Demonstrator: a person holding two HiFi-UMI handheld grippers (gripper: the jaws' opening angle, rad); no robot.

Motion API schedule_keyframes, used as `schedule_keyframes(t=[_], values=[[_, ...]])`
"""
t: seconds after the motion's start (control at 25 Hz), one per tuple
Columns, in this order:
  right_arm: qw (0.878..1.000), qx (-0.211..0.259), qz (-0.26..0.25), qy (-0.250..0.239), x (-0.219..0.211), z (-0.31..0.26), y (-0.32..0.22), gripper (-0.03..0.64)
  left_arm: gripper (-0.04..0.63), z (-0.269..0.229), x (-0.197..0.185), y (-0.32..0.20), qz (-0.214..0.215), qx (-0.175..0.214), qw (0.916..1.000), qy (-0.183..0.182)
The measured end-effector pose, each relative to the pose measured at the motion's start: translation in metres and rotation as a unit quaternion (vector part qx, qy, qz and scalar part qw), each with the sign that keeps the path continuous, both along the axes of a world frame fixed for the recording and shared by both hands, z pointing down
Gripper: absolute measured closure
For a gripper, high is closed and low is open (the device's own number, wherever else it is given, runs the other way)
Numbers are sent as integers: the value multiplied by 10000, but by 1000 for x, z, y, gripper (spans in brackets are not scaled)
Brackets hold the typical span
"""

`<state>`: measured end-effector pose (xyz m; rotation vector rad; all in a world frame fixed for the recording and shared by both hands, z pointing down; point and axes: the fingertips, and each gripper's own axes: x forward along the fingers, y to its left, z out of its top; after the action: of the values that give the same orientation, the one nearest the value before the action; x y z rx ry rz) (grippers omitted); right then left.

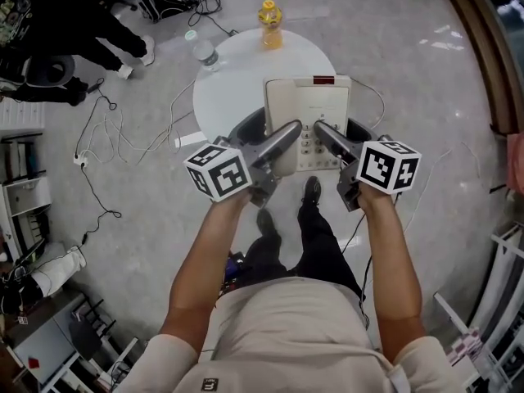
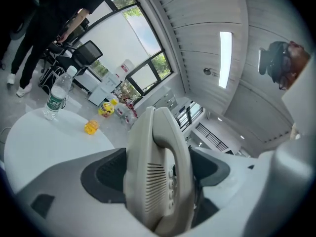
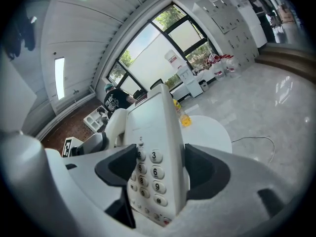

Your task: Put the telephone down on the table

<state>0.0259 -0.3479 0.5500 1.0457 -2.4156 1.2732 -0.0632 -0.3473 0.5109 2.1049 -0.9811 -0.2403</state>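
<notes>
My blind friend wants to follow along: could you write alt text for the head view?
Seen from above, a person holds a beige telephone with two grippers, the left gripper clamped on its handset side and the right gripper on its keypad side. Below it shows a round white table with a yellow bottle and a water bottle.

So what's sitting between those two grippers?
The telephone: the left gripper clamps its handset side, the right gripper its keypad side, as the head view shows.
</notes>
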Motion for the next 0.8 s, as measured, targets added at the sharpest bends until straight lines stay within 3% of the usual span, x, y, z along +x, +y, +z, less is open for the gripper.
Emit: schedule_keyframes(t=[0.8], values=[[9956, -919, 155, -101, 12, 131, -27, 330, 212, 132, 13, -37, -40, -1060, 9941, -218]])
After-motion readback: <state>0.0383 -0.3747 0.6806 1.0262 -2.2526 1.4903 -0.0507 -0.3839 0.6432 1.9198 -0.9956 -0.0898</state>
